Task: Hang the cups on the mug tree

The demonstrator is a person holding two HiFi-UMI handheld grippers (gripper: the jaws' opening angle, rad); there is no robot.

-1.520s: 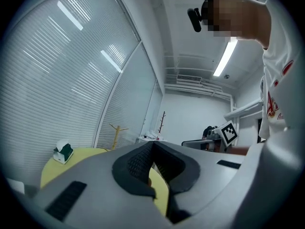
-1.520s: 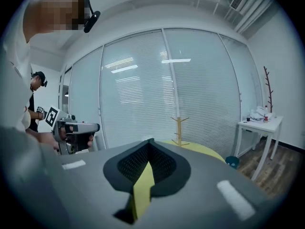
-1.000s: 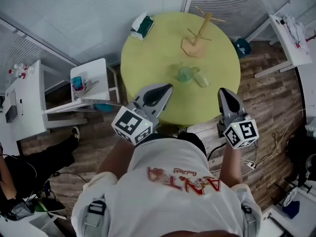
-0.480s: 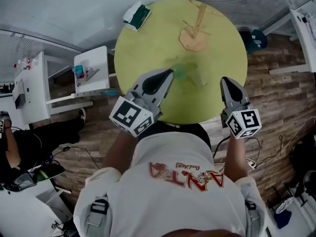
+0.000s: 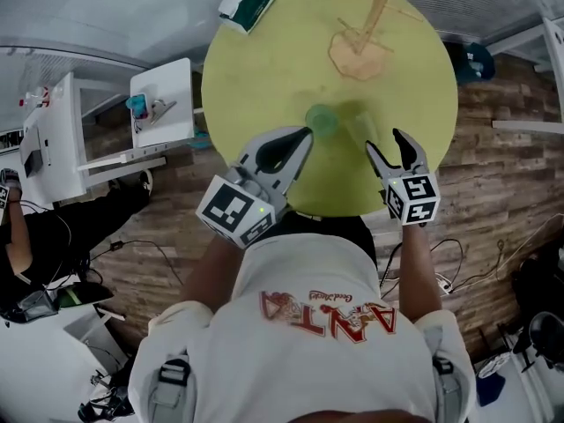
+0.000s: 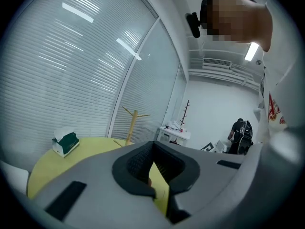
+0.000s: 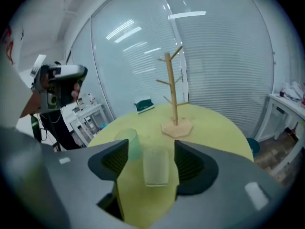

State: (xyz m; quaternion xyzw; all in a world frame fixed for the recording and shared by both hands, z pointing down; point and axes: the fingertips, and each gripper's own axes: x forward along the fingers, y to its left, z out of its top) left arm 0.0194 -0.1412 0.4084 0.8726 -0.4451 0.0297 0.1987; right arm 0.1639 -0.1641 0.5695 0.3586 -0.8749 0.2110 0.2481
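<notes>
Two cups, a green cup (image 5: pixel 322 120) and a pale cup (image 5: pixel 361 129), sit side by side near the bench's (image 5: pixel 264 77) near edge. The mug tree (image 5: pixel 359 49) stands by the far edge. The right hand-held gripper (image 5: pixel 384 141) is opening, its jaws apart and framing the pale cup without pressing it. The left hand-held gripper (image 5: pixel 300 133) hangs clenched on nothing over the near edge.

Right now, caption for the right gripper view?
Right gripper, jaws opening, lines up on pale cup, nothing gripped; green cup, mug tree beyond.
</notes>
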